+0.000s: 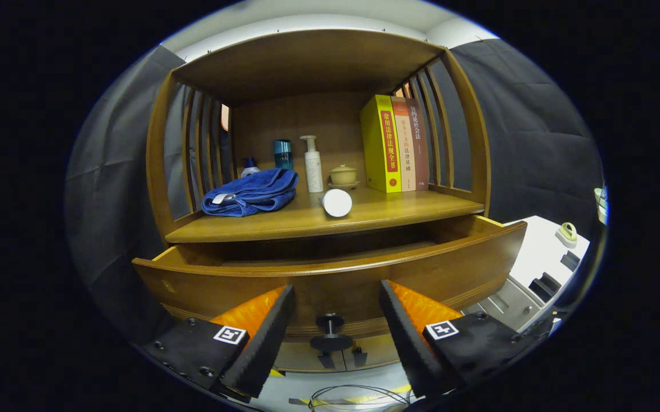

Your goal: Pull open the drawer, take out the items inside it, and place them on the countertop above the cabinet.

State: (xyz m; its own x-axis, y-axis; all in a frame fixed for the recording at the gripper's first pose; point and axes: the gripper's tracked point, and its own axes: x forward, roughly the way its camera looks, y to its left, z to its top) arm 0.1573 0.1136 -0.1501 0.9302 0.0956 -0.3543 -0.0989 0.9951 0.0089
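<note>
Drawer [330, 280] pulled well out from the wooden cabinet [161, 166], front panel curving across just ahead of the fingers, dark round knob [330, 331] sitting low on that panel in the gap between them. Gripper [332, 329] spread wide, foam-faced fingers [264, 337] apart on either side of the knob and touching nothing, so no grip on anything at present. First step judged done: drawer open. Inside of the drawer hidden behind its own front edge from this low angle, only a dark strip showing under the countertop [410, 209], so impossible to tell whether any items lie in there or how many. On the countertop above: a folded blue towel [249, 193] toward the left side, a white cylinder [336, 202] lying on its side near the front edge, a white pump bottle [313, 166] standing behind it, a teal cup [283, 153] and a small blue-capped bottle [249, 166] behind the towel, a small lidded yellow bowl [343, 175] on a saucer, and three upright books [395, 143] against the right-hand slats. Unclear which of these, if any, came out of the drawer; the cylinder and the towel near the front look the likeliest candidates, as a guess only. Remaining work judged as: lifting up and over the drawer front to see in, then carrying out whatever lies there and setting it on bare wood right of the cylinder, ahead of the books.
</note>
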